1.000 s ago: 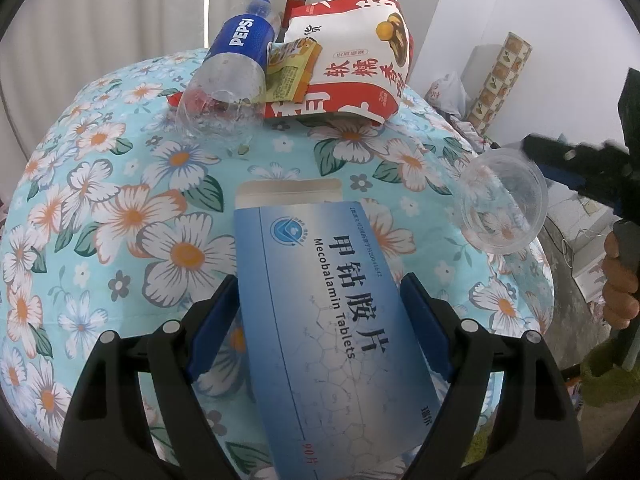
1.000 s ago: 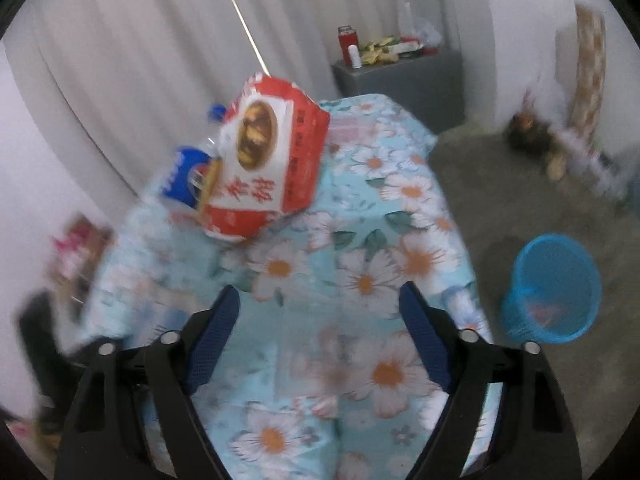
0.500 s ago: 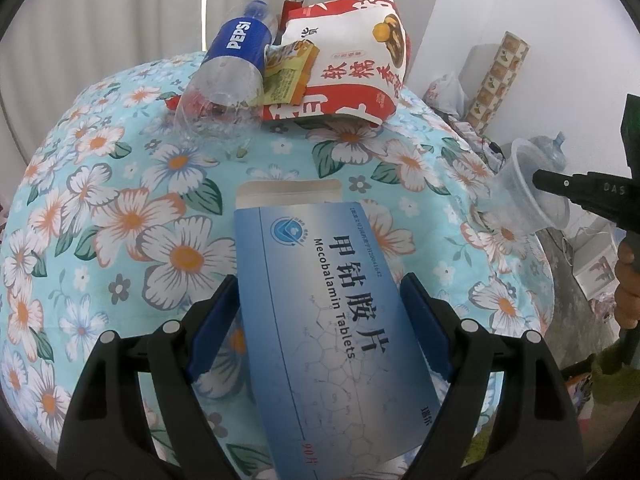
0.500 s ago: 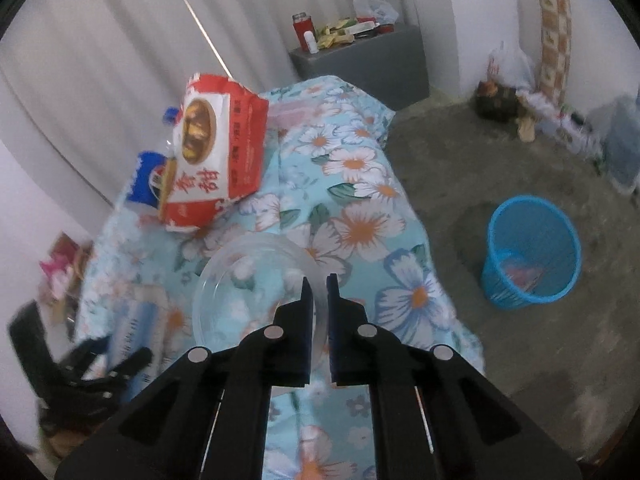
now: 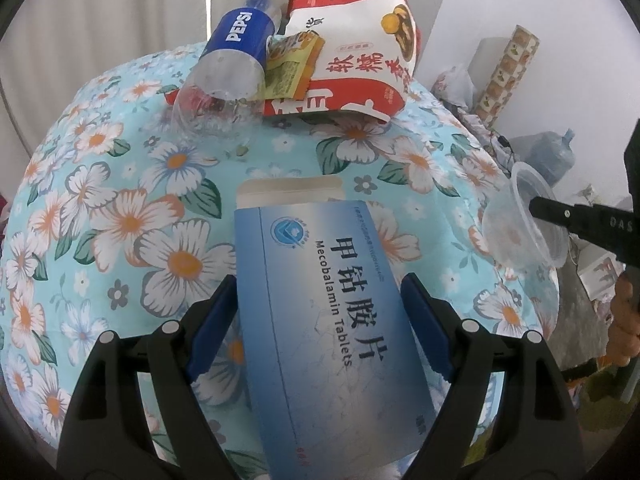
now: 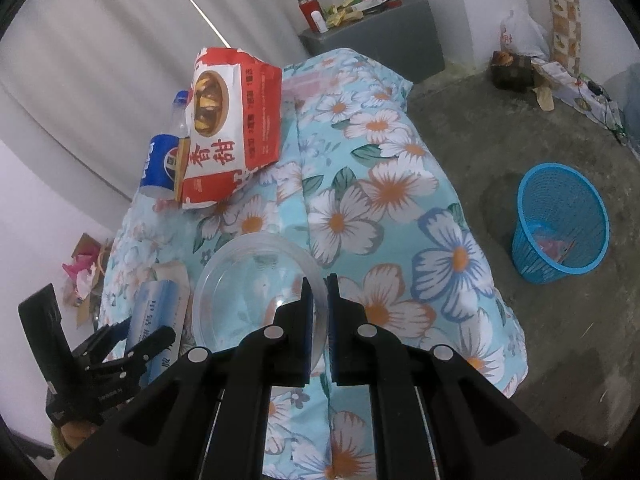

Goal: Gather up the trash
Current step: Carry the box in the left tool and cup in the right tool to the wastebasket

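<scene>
At lower centre of the left wrist view, the left gripper has its jaws set wide on either side of a blue tablet box. The blue pads lie against the box's two long edges and the box stands up off the cloth, so it is clamped. Its grey end flap points toward the upper part of the frame.

Behind it, the flowered tablecloth covers the table. At upper centre lies an empty Pepsi bottle on its side, touching a small yellow wrapper and a large red and white snack bag.

At the right edge of the same view, the right gripper pinches the rim of a clear plastic cup, which is tilted with its mouth toward the right. A hand shows below it.

At lower centre of the right wrist view, the right gripper has just drawn its jaws nearly together, with the wall of the clear plastic cup between the pads; the cup's round mouth faces the camera. At right of the frame, a blue basket stands on the concrete floor, well apart from the table, with some scraps inside. At lower left, the left gripper is seen holding the box.
</scene>
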